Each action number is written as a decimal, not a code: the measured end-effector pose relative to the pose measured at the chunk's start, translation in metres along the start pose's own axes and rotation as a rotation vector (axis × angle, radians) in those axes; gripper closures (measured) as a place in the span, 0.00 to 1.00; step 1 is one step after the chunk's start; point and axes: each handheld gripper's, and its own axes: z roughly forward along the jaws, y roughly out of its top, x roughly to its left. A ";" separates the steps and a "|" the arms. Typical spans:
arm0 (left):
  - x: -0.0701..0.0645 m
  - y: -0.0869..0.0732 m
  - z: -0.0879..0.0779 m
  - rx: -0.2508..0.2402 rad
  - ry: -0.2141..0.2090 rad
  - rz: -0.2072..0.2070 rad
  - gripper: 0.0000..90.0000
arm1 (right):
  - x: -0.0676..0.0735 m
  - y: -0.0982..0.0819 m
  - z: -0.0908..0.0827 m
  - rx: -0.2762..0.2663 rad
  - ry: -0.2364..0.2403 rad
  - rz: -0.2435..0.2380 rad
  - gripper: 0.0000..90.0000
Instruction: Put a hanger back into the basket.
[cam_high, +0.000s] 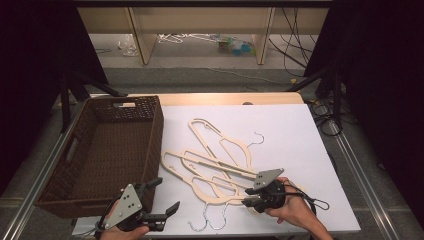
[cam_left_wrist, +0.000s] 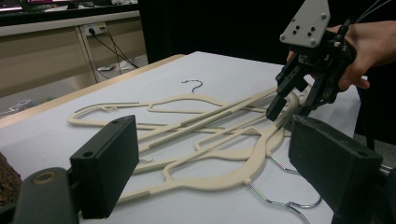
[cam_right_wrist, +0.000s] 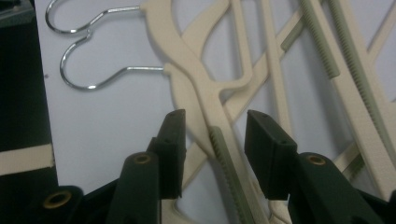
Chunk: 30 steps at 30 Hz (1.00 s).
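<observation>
Jaws of the right gripper (cam_right_wrist: 212, 140) stand apart, straddling one arm of a cream hanger (cam_right_wrist: 205, 100) in a tangled pile of hangers (cam_high: 215, 160) on the white surface (cam_high: 300, 135). Left gripper (cam_high: 162, 196) hovers wide open beside the wicker basket (cam_high: 55, 185). Lifting could likely drag neighbouring hangers along (arms overlap and wire hooks (cam_right_wrist: 86, 46) lie close together), or the slim arm may slip.
</observation>
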 end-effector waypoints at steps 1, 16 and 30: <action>0.000 0.000 0.000 -0.001 -0.001 -0.001 0.18 | 0.000 0.000 0.001 0.016 -0.003 0.002 0.68; 0.000 0.000 0.001 0.006 0.004 -0.005 0.18 | -0.006 0.001 -0.003 0.070 0.036 -0.121 0.86; -0.001 0.000 0.000 0.013 0.005 0.000 0.18 | 0.012 0.009 -0.007 0.139 0.077 -0.187 0.88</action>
